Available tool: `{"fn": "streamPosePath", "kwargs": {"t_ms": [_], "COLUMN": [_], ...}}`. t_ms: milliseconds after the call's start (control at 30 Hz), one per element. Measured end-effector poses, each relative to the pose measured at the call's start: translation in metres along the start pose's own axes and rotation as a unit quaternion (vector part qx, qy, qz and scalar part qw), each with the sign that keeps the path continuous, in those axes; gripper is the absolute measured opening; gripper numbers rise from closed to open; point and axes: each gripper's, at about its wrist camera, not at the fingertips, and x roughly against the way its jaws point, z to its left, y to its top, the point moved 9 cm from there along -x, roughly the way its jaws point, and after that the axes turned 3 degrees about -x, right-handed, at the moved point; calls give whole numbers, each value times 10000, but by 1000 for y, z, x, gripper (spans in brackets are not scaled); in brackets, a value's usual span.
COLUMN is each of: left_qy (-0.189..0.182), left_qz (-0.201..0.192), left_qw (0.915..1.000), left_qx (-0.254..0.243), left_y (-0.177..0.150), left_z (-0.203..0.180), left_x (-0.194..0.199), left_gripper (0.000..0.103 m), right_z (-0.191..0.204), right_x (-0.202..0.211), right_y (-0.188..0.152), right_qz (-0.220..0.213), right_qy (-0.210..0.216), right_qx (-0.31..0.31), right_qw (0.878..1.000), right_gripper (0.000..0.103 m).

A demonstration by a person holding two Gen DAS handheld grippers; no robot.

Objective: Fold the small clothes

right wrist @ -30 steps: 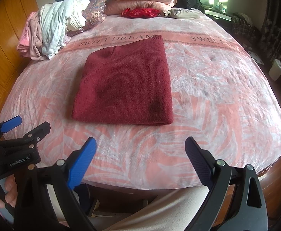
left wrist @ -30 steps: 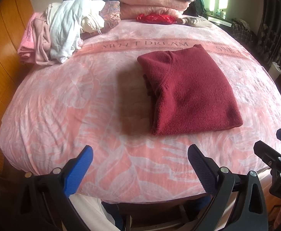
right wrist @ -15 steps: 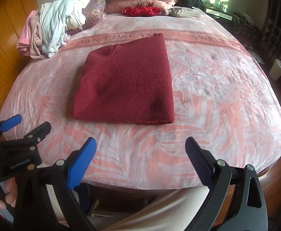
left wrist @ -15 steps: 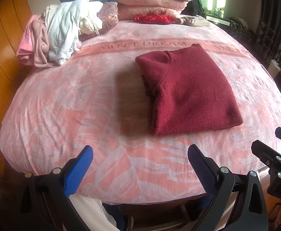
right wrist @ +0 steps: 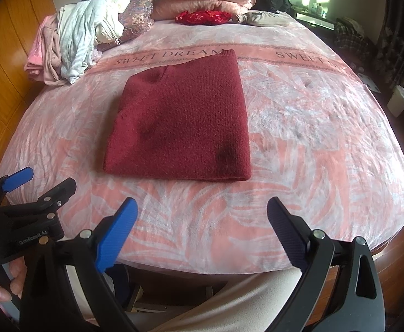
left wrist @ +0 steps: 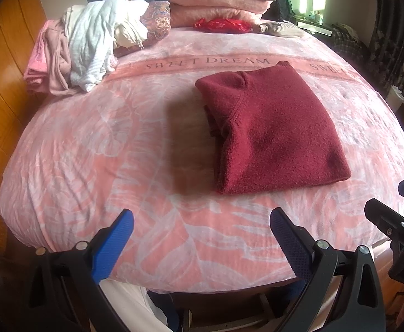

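A dark red knitted sweater [left wrist: 273, 130] lies folded into a flat rectangle on the pink bedspread [left wrist: 96, 149]; it also shows in the right wrist view [right wrist: 185, 121]. My left gripper [left wrist: 202, 221] is open and empty, held over the bed's near edge, short of the sweater. My right gripper [right wrist: 202, 210] is open and empty, also at the near edge, apart from the sweater. Each gripper shows at the side of the other's view: the right gripper [left wrist: 390, 204] and the left gripper [right wrist: 44, 179].
A heap of unfolded pink and white clothes [left wrist: 80, 55] lies at the bed's far left. Pillows and folded pink blankets [left wrist: 215, 2] are stacked at the headboard, with a red item [left wrist: 221, 25] in front. A wooden wall [left wrist: 0, 63] runs along the left.
Both views have shifted only slightly; the sweater lies as before and both grippers stay open.
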Motion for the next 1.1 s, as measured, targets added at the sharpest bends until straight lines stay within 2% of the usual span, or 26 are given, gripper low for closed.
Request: {"fn": "streamPosePath", "kwargs": {"t_ms": [1100], "left_qy": [78], "left_qz": [40], "left_qw": [10000], "left_qx": [22], "left_y": [1], "left_z": [0], "left_x": [1], "left_gripper": [99], "right_z": [3], "right_x": [-2], "right_y": [-4], "right_qz": [29], "right_qy": [-5], "right_qx": [-67], "right_qw": [10000], "right_gripper": [94]}}
